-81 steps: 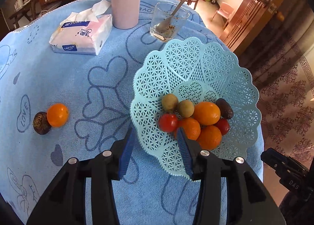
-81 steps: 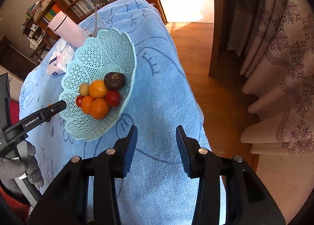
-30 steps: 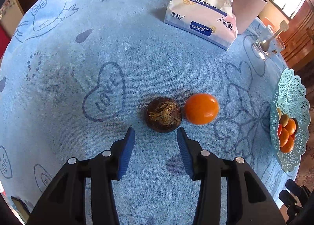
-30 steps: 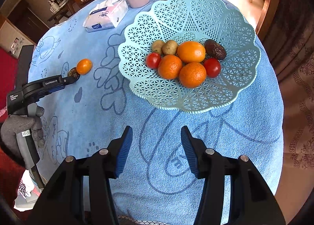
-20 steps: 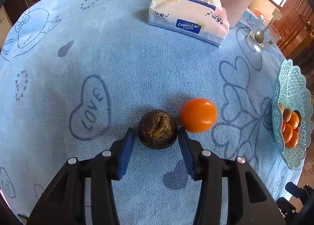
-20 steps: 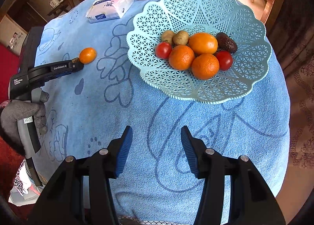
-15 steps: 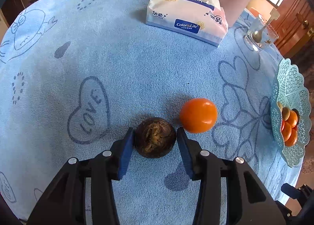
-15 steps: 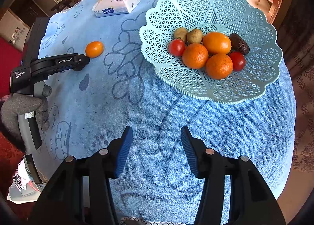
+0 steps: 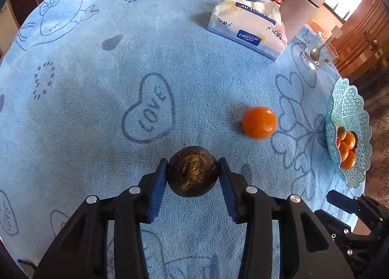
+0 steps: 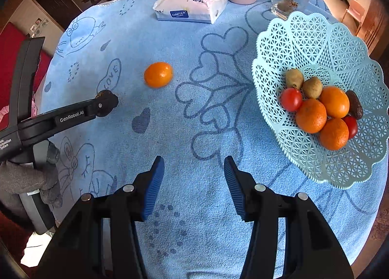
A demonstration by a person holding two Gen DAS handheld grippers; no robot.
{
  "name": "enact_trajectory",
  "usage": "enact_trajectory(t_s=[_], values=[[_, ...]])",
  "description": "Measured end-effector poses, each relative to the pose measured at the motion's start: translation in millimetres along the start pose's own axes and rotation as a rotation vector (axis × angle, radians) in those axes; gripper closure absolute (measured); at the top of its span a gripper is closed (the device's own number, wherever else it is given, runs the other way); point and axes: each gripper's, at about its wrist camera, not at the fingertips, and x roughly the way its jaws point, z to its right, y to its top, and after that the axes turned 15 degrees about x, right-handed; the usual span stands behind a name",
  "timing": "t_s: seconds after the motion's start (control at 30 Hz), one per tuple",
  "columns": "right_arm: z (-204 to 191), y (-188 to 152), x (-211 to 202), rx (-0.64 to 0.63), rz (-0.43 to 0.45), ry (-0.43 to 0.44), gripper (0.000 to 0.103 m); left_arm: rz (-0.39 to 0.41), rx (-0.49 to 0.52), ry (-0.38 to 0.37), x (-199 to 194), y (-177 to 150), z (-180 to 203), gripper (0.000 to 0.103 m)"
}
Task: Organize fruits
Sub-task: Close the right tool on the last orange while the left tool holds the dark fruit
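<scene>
My left gripper (image 9: 193, 173) is shut on a dark brown wrinkled fruit (image 9: 193, 171), its blue pads touching both sides, just above the blue cloth. An orange (image 9: 259, 122) lies on the cloth to its right and farther off. The light blue lattice fruit basket (image 9: 347, 101) stands at the right edge with several fruits in it. In the right wrist view my right gripper (image 10: 194, 179) is open and empty over the cloth, left of the basket (image 10: 316, 43). The orange (image 10: 158, 74) and the left gripper (image 10: 104, 102) holding the dark fruit (image 10: 103, 93) show there too.
A tissue pack (image 9: 248, 27), a pink tumbler (image 9: 301, 11) and a glass with a spoon (image 9: 316, 54) stand at the far side of the round table. Its blue cloth (image 9: 97, 60) drops off at the edges. Bookshelves stand behind.
My left gripper moved forward around the dark fruit, closed on it and drew it back from the orange. My right gripper swung left, bringing more of the table into view.
</scene>
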Motion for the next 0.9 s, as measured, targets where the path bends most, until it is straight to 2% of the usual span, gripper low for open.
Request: enact_trajectory(t_s=[0.37, 0.47, 0.9], values=[[-52.6, 56.7, 36.8, -0.039, 0.019, 0.014, 0.050, -0.005, -0.042, 0.001, -30.0, -38.8, -19.2, 0.061], [-64.5, 67.5, 46.8, -0.057, 0.027, 0.004, 0.044, -0.008, -0.052, -0.002, -35.0, -46.7, -24.1, 0.061], [-74.2, 91.3, 86.8, -0.027, 0.010, -0.065, 0.043, -0.030, -0.066, -0.002, -36.8, -64.6, -34.6, 0.061]])
